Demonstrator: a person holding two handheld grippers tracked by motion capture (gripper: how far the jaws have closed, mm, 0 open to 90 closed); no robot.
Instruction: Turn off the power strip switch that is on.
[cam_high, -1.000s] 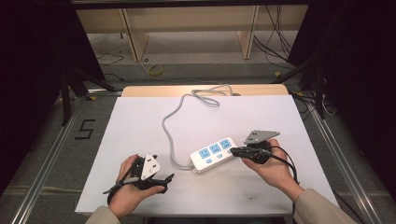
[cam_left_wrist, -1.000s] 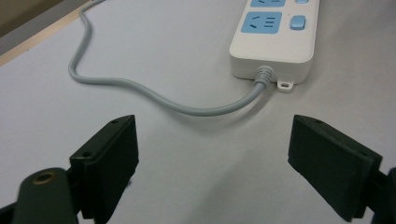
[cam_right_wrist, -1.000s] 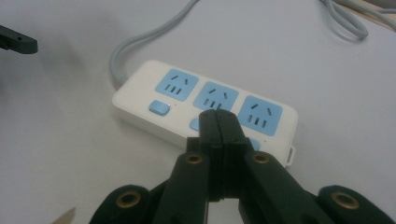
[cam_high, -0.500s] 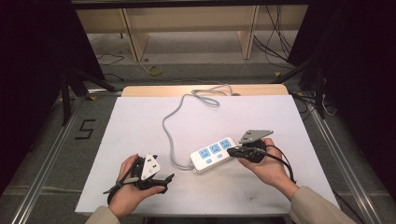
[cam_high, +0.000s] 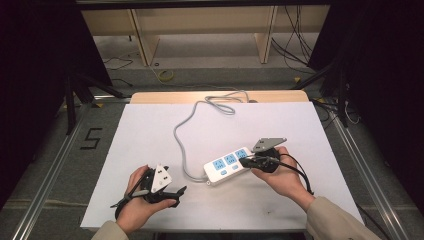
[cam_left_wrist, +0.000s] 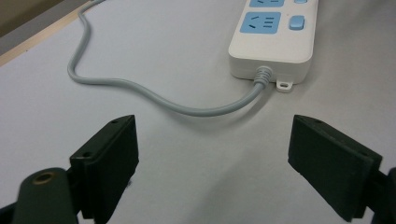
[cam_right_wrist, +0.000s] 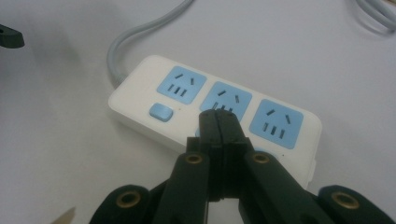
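A white power strip (cam_high: 227, 165) with three blue sockets and blue switches lies on the white table (cam_high: 150, 130), right of the middle. Its grey cable (cam_high: 182, 135) curls away to the far edge. My right gripper (cam_high: 243, 161) is shut and empty. Its tips (cam_right_wrist: 218, 116) sit over the lower edge of the middle socket on the strip (cam_right_wrist: 187, 100) and hide that socket's switch; I cannot tell whether they touch it. My left gripper (cam_high: 175, 192) rests near the front left, open, its jaws (cam_left_wrist: 233, 158) wide apart and pointing at the strip's cable end (cam_left_wrist: 273, 37).
The cable (cam_left_wrist: 140, 88) loops across the table between the left gripper and the strip. A wooden strip (cam_high: 220, 96) shows at the table's far edge, with shelving and loose wires on the floor behind. Metal rails run along both sides of the table.
My right gripper has edged left, bringing its shut tips further over the power strip. The left gripper and the strip have stayed put.
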